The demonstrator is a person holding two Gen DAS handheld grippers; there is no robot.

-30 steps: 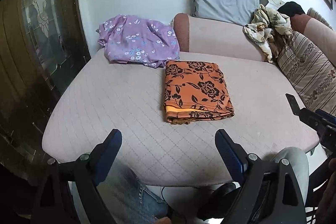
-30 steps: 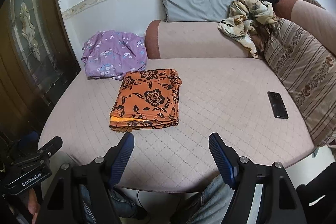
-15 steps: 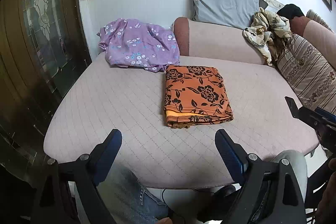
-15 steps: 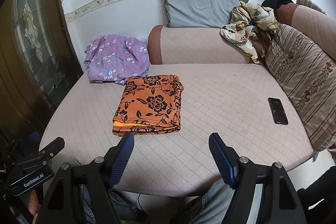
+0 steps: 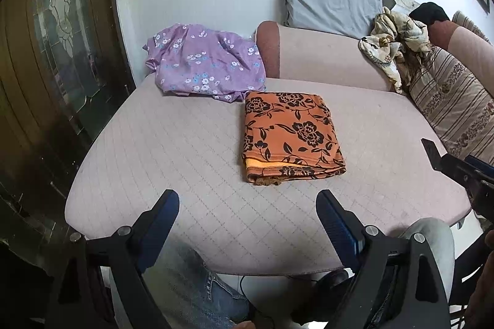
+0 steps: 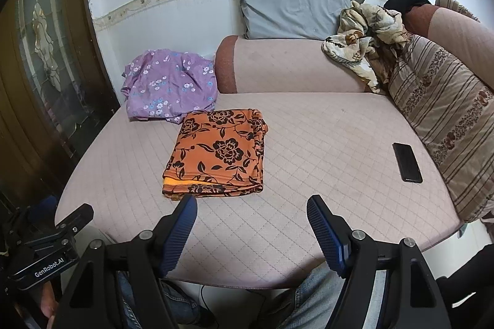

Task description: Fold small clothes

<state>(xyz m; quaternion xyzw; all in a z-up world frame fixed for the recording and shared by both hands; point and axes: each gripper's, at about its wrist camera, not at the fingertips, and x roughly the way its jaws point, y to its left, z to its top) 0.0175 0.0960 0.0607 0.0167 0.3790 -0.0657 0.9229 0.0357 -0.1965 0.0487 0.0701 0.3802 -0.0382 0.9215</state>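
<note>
An orange cloth with black flowers (image 5: 290,134) lies folded into a rectangle on the pink quilted bed (image 5: 185,150); it also shows in the right wrist view (image 6: 219,151). A crumpled purple flowered garment (image 5: 203,63) lies behind it at the back left, also in the right wrist view (image 6: 168,86). My left gripper (image 5: 247,205) is open and empty over the bed's near edge, short of the orange cloth. My right gripper (image 6: 251,211) is open and empty, just in front of the orange cloth's near edge.
A black phone (image 6: 407,162) lies on the bed at the right. A striped cushion (image 6: 447,119) lines the right side. A bolster (image 6: 293,66), a grey pillow (image 6: 293,8) and a crumpled beige cloth (image 6: 364,35) sit at the back. A dark wooden door (image 5: 46,66) stands at the left.
Both grippers have drifted a little forward and up over the bed's near edge, still open. The clothes have not moved.
</note>
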